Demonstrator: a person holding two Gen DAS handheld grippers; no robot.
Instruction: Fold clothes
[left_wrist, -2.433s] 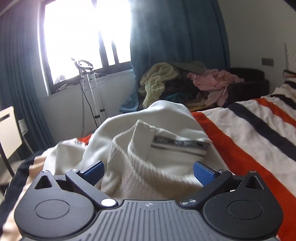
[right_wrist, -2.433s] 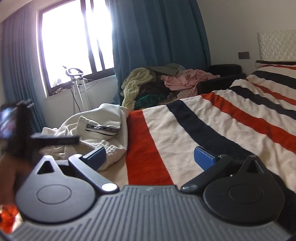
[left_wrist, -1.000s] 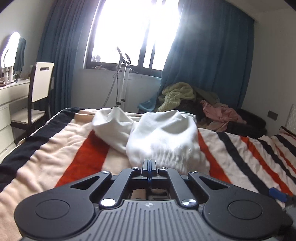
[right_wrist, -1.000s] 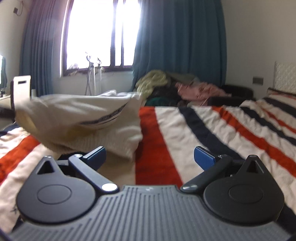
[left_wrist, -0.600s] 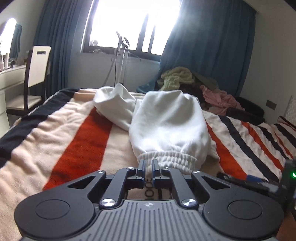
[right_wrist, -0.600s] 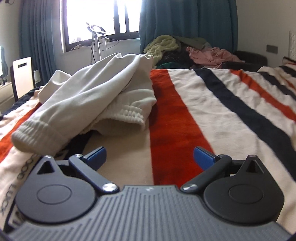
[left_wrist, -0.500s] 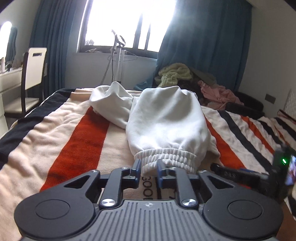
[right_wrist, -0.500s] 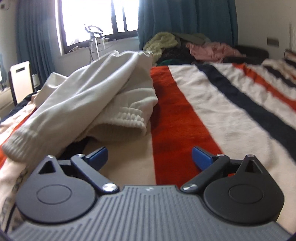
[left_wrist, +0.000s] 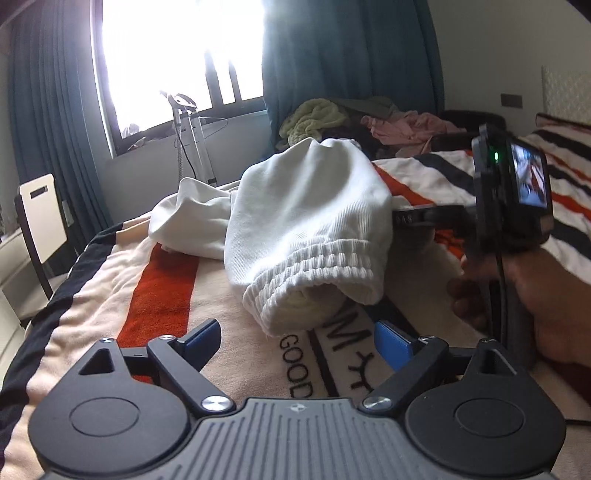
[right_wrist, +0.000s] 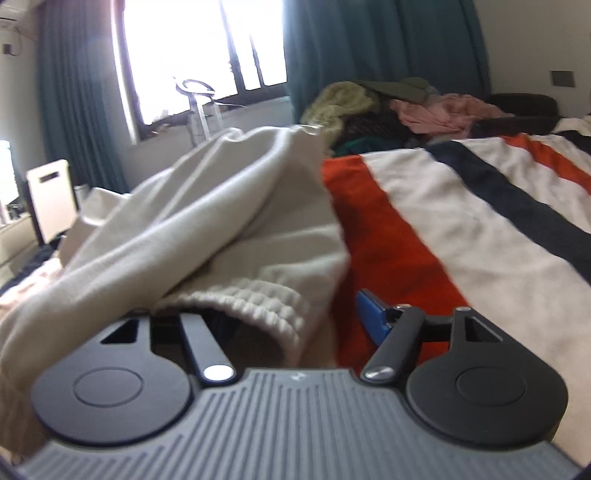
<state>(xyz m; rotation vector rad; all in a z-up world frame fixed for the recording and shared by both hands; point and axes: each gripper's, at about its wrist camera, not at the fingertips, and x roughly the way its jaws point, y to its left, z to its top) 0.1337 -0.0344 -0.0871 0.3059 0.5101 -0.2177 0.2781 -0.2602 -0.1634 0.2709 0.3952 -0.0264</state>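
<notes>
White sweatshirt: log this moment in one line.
white sweatshirt on striped bed | left hand-held gripper opening, empty | right hand-held gripper closing around ribbed hem

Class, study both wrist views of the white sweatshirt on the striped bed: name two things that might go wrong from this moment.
1. The right gripper is closing around the ribbed hem of the white sweatshirt; it may pinch only one bunched layer, so the fold drags unevenly.
2. The left gripper is opening with nothing between its jaws, and the sweatshirt lies crumpled on the striped blanket, so creases may get folded in.

Ribbed white knit sweatshirt (left_wrist: 306, 206) on fuzzy striped blanket (left_wrist: 162, 295); matt black plastic gripper housings.
</notes>
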